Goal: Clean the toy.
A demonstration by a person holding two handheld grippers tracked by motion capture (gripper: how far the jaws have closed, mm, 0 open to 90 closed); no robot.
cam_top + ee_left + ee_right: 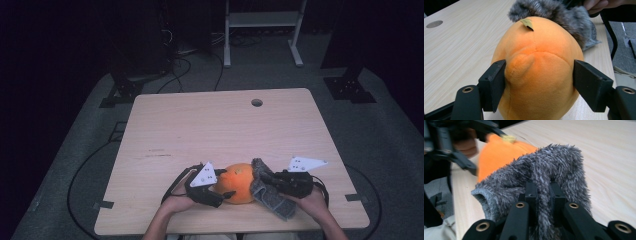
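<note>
- The left gripper clasped the orange plush toy near the table's front edge.
- The right gripper pinched the grey furry cloth against the toy; apparently wiping, so the next move needed a steady hold.

I am looking at a round plush toy glowing bright orange, with a small yellowish-green tag sticking up at its top. Against it is lying a fuzzy cloth showing mottled grey, dark fibres tipped paler, with a smoother light grey edge. My left gripper and my right gripper are showing matte black with brassy rivets; each is wearing a pale grey plate. The wooden table is showing pale beige grain.
</note>
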